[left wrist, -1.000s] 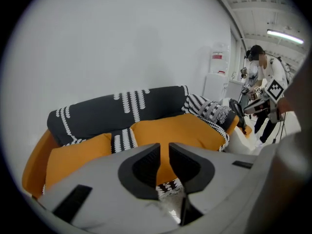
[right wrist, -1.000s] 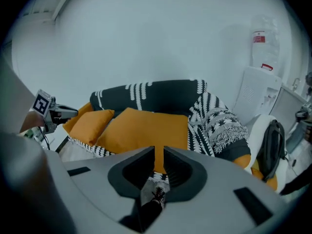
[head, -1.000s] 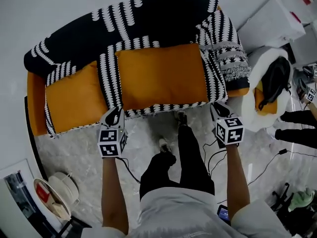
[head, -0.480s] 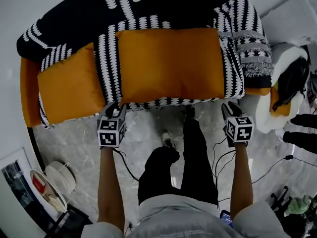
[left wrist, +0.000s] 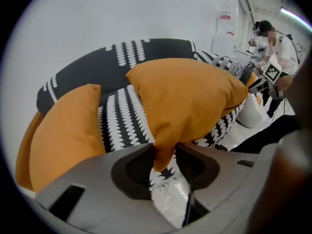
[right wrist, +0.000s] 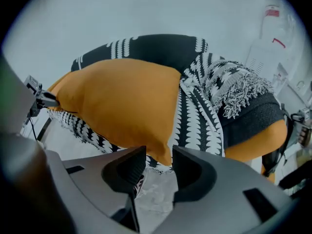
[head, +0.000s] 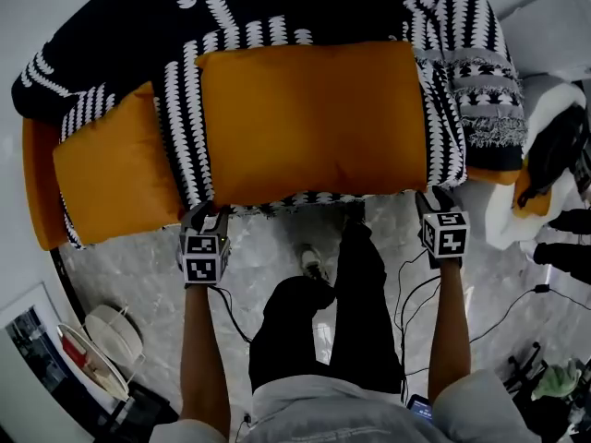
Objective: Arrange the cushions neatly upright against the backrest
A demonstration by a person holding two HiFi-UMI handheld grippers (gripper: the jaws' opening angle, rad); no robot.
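Cushions number two, both orange, lying broad face up on the sofa (head: 92, 26) seat. The large cushion (head: 309, 123) is mid-sofa and the small cushion (head: 111, 178) is toward its left end, with a strip of patterned throw (head: 180, 127) between them. Two grippers meet the sofa's front edge. The left gripper (head: 205, 218) and right gripper (head: 434, 198) have fingers just opened, each pair loosely straddling a front corner of the large cushion. Marble floor (head: 129, 266) runs along the sofa's front.

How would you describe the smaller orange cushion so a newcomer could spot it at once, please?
Find the sofa under a black-and-white throw. Two orange cushions rest on it; the smaller cushion is at the head view's left end. It is shorter than the large cushion beside it.
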